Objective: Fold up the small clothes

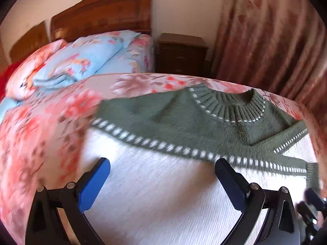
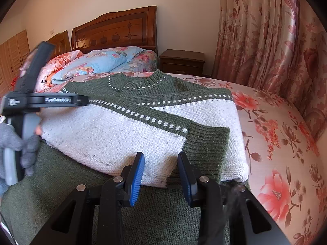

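Note:
A small green and white knitted sweater (image 2: pixel 114 130) lies on the bed with its ribbed collar (image 2: pixel 141 81) at the far end and both sleeves folded across the white chest; one green cuff (image 2: pixel 208 140) lies on top. My right gripper (image 2: pixel 161 157) is open and empty, just in front of the cuff. My left gripper (image 1: pixel 162 163) is open wide and empty above the white part of the sweater (image 1: pixel 163 183); this view is blurred. The left gripper also shows in the right wrist view (image 2: pixel 26 100), held in a gloved hand at the sweater's left side.
The bed has a pink floral sheet (image 2: pixel 276 143). Folded blue and pink quilts (image 2: pixel 98 61) lie near the wooden headboard (image 2: pixel 116 30). A dark nightstand (image 2: pixel 181 61) and floral curtains (image 2: pixel 276 40) stand to the right.

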The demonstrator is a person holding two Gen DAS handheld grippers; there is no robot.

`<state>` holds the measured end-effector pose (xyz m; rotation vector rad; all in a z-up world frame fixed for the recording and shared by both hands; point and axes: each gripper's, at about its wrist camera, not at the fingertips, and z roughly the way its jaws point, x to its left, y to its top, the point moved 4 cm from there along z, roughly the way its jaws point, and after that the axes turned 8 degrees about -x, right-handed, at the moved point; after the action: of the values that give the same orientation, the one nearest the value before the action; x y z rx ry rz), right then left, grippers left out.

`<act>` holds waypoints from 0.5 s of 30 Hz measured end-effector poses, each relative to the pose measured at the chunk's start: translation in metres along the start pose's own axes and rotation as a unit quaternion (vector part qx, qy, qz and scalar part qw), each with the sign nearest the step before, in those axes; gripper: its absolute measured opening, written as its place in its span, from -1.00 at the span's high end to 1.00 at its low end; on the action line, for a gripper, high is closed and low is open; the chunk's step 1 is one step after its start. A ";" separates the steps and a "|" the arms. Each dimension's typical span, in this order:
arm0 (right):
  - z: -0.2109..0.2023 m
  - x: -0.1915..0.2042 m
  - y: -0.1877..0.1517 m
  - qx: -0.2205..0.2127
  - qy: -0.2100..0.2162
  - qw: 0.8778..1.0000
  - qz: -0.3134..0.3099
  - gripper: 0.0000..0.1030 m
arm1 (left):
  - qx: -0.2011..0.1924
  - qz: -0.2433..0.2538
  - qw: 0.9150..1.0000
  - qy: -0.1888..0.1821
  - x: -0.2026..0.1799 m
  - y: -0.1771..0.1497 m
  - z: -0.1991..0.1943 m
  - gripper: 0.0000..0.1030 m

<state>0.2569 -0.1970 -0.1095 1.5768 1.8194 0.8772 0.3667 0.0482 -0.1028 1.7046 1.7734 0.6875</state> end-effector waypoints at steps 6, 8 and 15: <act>-0.001 0.000 0.000 0.000 0.031 0.999 0.010 0.05 | -0.059 0.015 0.997 -0.055 0.000 -0.030 -0.091 -1.00; -0.002 0.001 0.000 0.005 0.056 0.998 0.011 -0.10 | -0.052 0.044 0.996 -0.061 -0.006 -0.058 -0.106 -1.00; -0.043 0.030 -0.028 0.052 0.096 0.994 0.010 -0.09 | 0.004 0.092 0.994 -0.066 0.005 -0.137 -0.117 -1.00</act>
<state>0.2023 -0.1747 -0.1043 1.6244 2.0165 0.9868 0.1875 0.0492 -0.1186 1.8900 1.5457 0.6302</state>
